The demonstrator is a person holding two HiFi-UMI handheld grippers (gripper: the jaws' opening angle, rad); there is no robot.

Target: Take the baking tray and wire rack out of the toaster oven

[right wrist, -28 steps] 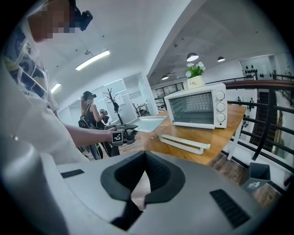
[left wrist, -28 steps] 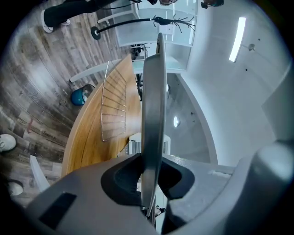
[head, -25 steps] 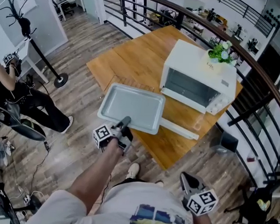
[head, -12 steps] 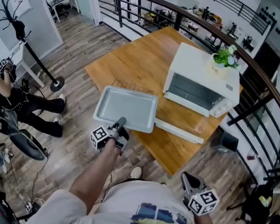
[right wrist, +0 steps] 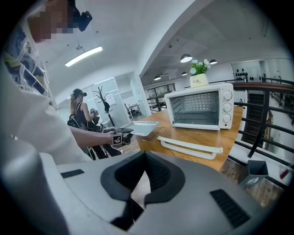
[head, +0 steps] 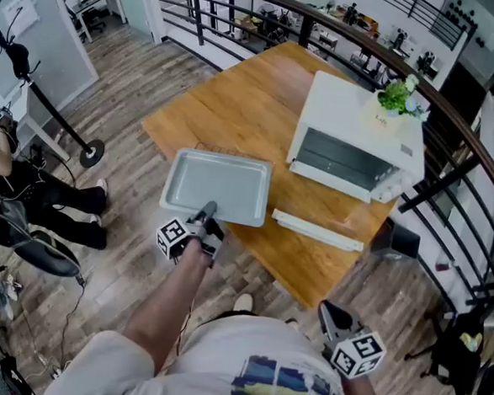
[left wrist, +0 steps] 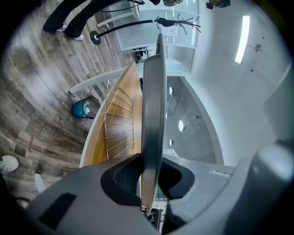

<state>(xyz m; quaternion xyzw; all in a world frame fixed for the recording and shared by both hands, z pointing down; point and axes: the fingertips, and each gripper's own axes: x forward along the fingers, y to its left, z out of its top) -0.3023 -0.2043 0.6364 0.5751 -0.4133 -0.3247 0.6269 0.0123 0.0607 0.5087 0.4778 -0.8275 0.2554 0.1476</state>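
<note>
The grey baking tray (head: 216, 186) hangs level over the near left part of the wooden table (head: 237, 99), held by its near rim in my left gripper (head: 205, 218), which is shut on it. In the left gripper view the tray's rim (left wrist: 154, 114) stands edge-on between the pads. The wire rack (left wrist: 117, 121) lies on the table under the tray; only its far edge (head: 221, 149) shows from the head view. The white toaster oven (head: 352, 136) stands at the right with its door (head: 316, 229) folded down. My right gripper (head: 333, 318) is shut on nothing, low by the person's body.
A potted plant (head: 397, 95) sits on top of the oven. A dark railing (head: 453, 139) curves round behind the table. A seated person (head: 12, 184) and a coat stand (head: 36, 76) are at the left. A blue bin (left wrist: 83, 109) stands on the floor.
The left gripper has carried the tray leftward, away from the oven and a little lower, over the wire rack. The right gripper has stayed low near the body.
</note>
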